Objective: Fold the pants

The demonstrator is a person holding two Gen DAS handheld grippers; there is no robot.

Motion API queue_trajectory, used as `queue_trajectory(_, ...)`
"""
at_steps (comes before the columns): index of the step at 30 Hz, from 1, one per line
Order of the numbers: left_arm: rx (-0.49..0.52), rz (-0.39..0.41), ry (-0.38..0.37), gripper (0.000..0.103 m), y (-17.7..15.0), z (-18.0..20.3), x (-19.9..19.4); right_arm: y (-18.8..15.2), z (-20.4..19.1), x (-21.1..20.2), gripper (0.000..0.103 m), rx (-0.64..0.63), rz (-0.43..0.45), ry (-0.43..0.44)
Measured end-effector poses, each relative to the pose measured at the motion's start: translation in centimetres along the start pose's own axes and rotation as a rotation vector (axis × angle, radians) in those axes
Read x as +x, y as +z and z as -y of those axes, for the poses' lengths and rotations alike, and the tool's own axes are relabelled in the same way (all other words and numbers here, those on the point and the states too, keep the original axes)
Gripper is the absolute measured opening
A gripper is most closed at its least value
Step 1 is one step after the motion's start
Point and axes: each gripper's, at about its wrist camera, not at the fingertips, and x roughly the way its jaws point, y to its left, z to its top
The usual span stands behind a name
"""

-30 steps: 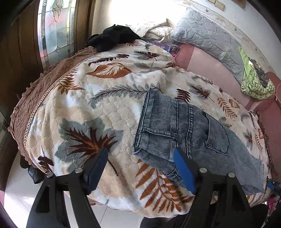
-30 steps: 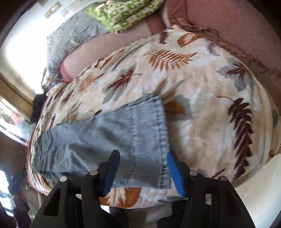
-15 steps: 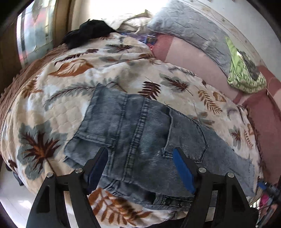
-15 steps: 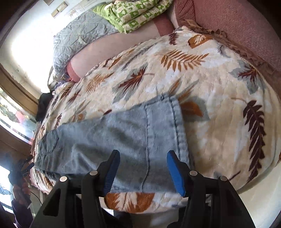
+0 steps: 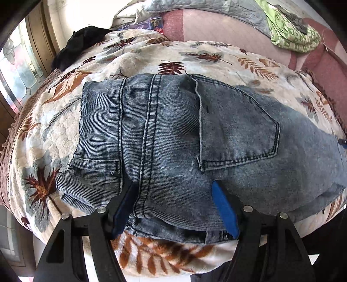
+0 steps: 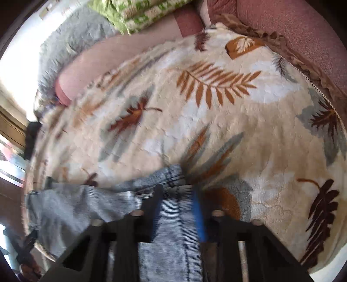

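Note:
The blue denim pants [image 5: 177, 134] lie on a leaf-patterned blanket [image 5: 141, 56], waistband to the left, back pocket up. My left gripper [image 5: 173, 195] is open, its blue pads straddling the seat area near the front edge, close above the fabric. In the right wrist view my right gripper [image 6: 176, 195] has closed in on the hem end of the pants leg [image 6: 169, 173], with denim bunched between its narrowed fingers; the view is motion-blurred.
A black garment [image 5: 80, 43] lies at the far left of the bed. A grey quilted pillow [image 5: 208, 8] and a green patterned cloth [image 5: 292, 32] rest on the pink backrest. A window is at left. The blanket's front edge drops to the floor.
My left gripper moved right and closer, over the seat of the pants. My right gripper dropped onto the leg hem and its fingers narrowed around the denim.

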Motion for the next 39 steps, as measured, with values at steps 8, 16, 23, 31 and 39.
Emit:
queue_trajectory(8,0.021,0.017,0.027,0.073,-1.6,0.6,-0.4,1.3,-2.5,-2.5,0.015,-0.096,0.176,-0.086)
queue_trajectory(16,0.013,0.008,0.014,0.073,-1.3,0.3,-0.6,1.4,-1.4,0.3,0.036,0.009,0.173,-0.159)
queue_trajectory(23,-0.056,0.139,-0.063,0.072,0.2,0.6,-4.9,-3.8,-6.9,-7.2,0.057,-0.202,0.322,-0.007)
queue_trajectory(31,0.126,0.123,-0.104,0.072,1.3,8.8,-2.5,-9.1,-19.6,-1.1,0.041,-0.512,0.027,0.122)
queue_trajectory(39,0.304,0.005,-0.032,0.072,-2.6,11.5,-0.6,-12.8,-20.0,1.3,0.034,-0.567,-0.187,0.09)
